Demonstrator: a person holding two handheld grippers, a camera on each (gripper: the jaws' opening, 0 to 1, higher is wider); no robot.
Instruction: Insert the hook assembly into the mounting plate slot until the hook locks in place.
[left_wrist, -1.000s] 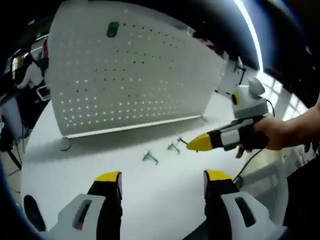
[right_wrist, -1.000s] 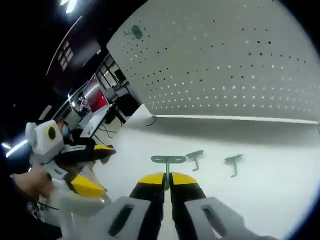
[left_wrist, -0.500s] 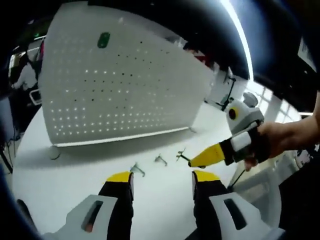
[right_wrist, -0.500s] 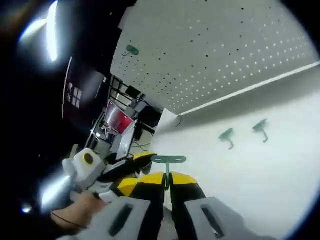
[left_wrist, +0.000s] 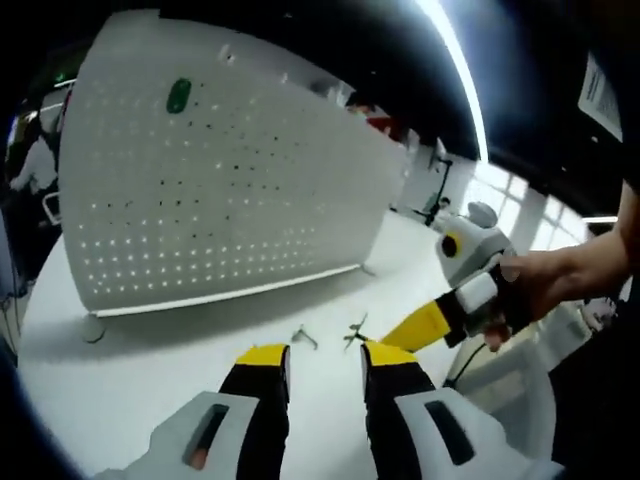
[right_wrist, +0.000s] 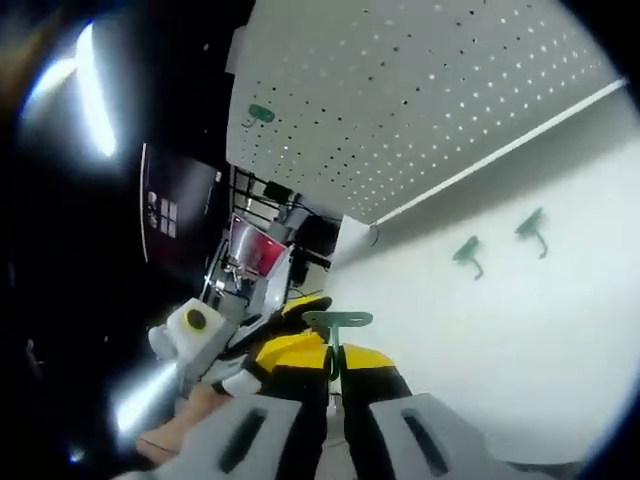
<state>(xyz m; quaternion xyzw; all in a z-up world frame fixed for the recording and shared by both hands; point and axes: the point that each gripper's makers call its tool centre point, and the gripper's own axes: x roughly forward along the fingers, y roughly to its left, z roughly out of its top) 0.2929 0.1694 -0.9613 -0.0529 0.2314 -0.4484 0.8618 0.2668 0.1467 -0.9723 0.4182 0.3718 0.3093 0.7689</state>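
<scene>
Green hook (right_wrist: 335, 322) pinched in the right gripper (right_wrist: 335, 352), fingers clamped tight on its stem.
Left gripper (left_wrist: 324, 352) hangs over the white table (left_wrist: 130, 400), fingers a bit apart, nothing between them. Two more hooks (right_wrist: 467, 252) lie below the pegboard (left_wrist: 220, 180).

The white table (left_wrist: 150, 370) lies bare between the left gripper (left_wrist: 325, 360) and the upright pegboard (left_wrist: 220, 170), apart from two loose hooks (right_wrist: 468, 253) lying near each other. The pegboard walls off the far side. The right gripper (left_wrist: 405, 330), shut on a hook (right_wrist: 335, 325), crowds the left gripper's right flank.
</scene>
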